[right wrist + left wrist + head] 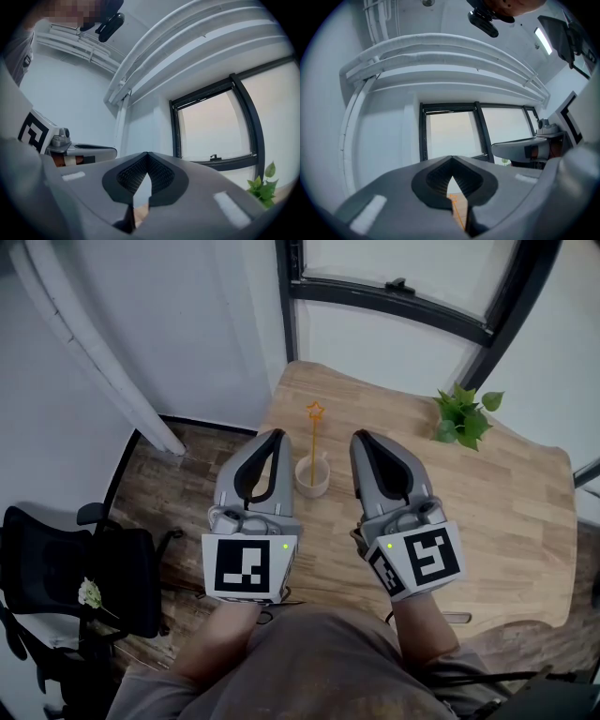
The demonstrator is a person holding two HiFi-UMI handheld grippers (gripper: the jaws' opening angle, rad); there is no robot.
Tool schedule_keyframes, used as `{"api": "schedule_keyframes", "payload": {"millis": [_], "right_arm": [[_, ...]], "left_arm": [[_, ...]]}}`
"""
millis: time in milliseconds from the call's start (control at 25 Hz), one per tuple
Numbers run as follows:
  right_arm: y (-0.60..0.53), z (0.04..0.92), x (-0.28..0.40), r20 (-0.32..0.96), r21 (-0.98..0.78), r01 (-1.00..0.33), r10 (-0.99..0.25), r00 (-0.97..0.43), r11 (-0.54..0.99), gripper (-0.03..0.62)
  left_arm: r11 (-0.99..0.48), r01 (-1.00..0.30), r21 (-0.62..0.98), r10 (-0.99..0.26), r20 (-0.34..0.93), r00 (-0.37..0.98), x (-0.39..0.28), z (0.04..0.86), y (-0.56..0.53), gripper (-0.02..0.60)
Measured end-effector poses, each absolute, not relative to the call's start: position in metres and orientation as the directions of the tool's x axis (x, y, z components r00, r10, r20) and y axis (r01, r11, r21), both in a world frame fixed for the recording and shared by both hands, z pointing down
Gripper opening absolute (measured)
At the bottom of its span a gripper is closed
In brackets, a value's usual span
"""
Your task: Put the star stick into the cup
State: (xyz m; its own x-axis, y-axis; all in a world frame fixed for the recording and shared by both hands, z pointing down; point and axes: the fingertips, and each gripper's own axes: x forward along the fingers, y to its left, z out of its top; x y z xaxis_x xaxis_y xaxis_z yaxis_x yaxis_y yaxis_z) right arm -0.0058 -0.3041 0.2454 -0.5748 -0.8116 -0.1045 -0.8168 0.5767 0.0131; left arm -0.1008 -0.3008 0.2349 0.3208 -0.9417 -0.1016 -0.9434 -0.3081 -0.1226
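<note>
Presently, item one: star stick [315, 435], thin, orange, standing in the cup [312, 478], its star above the rim. Likely feather-light, stiff but snappable; I would pinch it mid-shaft, gently. Left tool [276, 435] and right tool [360, 437]: both closed tip to tip, empty, flanking the cup. Potted plant [463, 416]: well right of the cup on the bench [506, 512], no obstruction.

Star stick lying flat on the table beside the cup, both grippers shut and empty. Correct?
Not quite. The head view shows the star stick standing upright in the cup, not flat beside it. The rest holds: left gripper and right gripper are both shut and empty.
</note>
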Motion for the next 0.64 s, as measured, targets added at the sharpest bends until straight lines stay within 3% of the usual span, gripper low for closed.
{"api": "schedule_keyframes", "payload": {"millis": [640], "right_arm": [[-0.3110, 0.2520, -0.0019, -0.097, 0.007, -0.821, -0.817, -0.569, 0.571, 0.021]], "left_arm": [[-0.309, -0.944, -0.116, -0.945, -0.078, 0.319, -0.0989, 0.2433, -0.3085, 0.000]]}}
